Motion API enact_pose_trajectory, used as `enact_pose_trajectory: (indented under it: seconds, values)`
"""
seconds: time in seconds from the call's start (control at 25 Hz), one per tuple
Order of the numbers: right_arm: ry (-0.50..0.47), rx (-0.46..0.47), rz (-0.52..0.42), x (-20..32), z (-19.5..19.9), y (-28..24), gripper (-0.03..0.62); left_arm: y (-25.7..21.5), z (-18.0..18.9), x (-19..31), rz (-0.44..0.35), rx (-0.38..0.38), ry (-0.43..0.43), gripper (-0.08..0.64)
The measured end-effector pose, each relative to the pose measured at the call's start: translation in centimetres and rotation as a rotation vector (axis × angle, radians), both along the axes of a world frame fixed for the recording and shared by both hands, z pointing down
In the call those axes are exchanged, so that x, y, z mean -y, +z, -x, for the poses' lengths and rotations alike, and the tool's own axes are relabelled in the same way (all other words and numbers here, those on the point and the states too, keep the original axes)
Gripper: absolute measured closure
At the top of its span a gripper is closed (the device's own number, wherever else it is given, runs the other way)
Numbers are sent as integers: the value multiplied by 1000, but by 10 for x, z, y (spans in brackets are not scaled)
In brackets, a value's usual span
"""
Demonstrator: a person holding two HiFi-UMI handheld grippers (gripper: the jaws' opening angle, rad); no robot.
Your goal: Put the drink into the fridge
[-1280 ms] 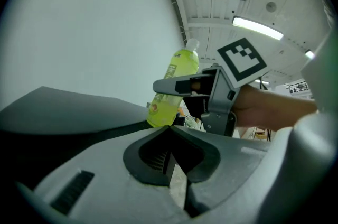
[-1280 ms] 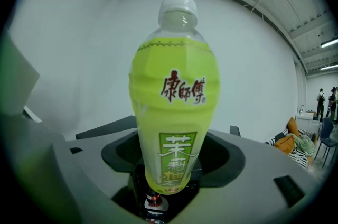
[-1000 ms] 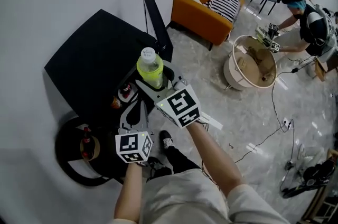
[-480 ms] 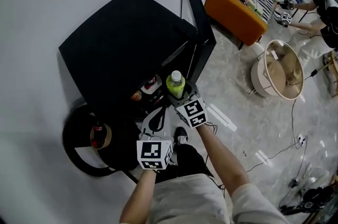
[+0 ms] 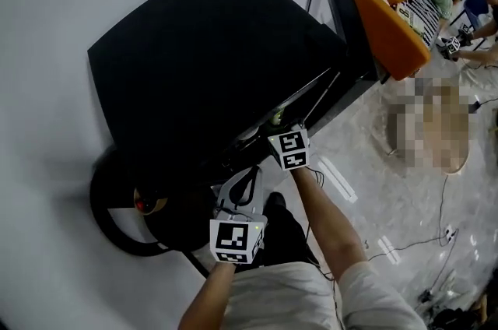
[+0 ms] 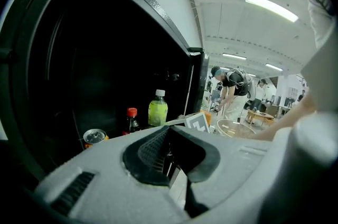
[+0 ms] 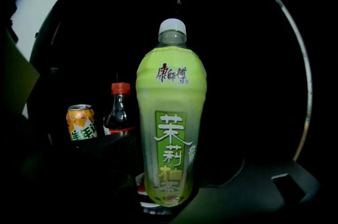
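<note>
In the centre of the head view, a black fridge (image 5: 202,48) fills the frame, its door (image 5: 342,1) swung open toward the upper right. The right gripper (image 5: 286,140) reaches into the opening just below the fridge's top edge, marker cube facing up. In the right gripper view its jaws pinch a green bottle (image 7: 169,128) low on the body. The bottle is upright, white cap on top, and inside the dark fridge cavity. Can't tell if its base rests on the shelf. Left of it in that view, further in, are a cola bottle (image 7: 119,112) with a red cap and a yellow can (image 7: 81,122), the can leftmost. All three are apart from each other.

The left gripper (image 5: 247,179) sits lower centre in the head view, outside the fridge and near the person's legs. Its own view shows the jaws pressed together with nothing between them. That view looks into the fridge from the side, with can, cola bottle and green bottle in a row from left to right. The right gripper's cube is just right of the green bottle.

At lower left in the head view, a round black stand (image 5: 109,219) sits beside the fridge. An orange sofa (image 5: 389,33) is at upper right beyond the door. The floor (image 5: 389,196) is pale and glossy, with cables lying at lower right. People show small in the background of the left gripper view, right of the door.
</note>
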State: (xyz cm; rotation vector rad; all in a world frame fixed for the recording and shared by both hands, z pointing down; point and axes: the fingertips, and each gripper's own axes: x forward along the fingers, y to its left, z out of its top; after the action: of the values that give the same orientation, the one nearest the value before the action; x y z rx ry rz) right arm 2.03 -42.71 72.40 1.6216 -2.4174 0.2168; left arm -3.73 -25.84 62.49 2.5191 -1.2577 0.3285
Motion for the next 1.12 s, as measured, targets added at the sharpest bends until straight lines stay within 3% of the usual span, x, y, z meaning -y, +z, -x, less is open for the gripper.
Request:
enact_pose_trajectory:
  seconds: [0.32, 0.56, 0.76, 0.96, 1.0, 1.12]
  values:
    - [-11, 37, -42, 21, 11, 0, 293, 4, -8, 12, 1, 18, -12, 551]
    - [13, -2, 26, 11, 6, 2, 292, -18, -2, 13, -26, 11, -34, 551]
    - [87, -24, 78, -29, -6, -18, 291, -52, 17, -20, -49, 1, -43, 551]
    - [131, 20, 65, -108, -5, -83, 293, -89, 45, -73, -49, -17, -57, 551]
    - [134, 32, 63, -126, -4, -93, 313, -92, 49, -85, -46, -17, -58, 551]
    - [139, 49, 55, -174, 0, -119, 465, -97, 60, -108, -39, -11, -79, 551]
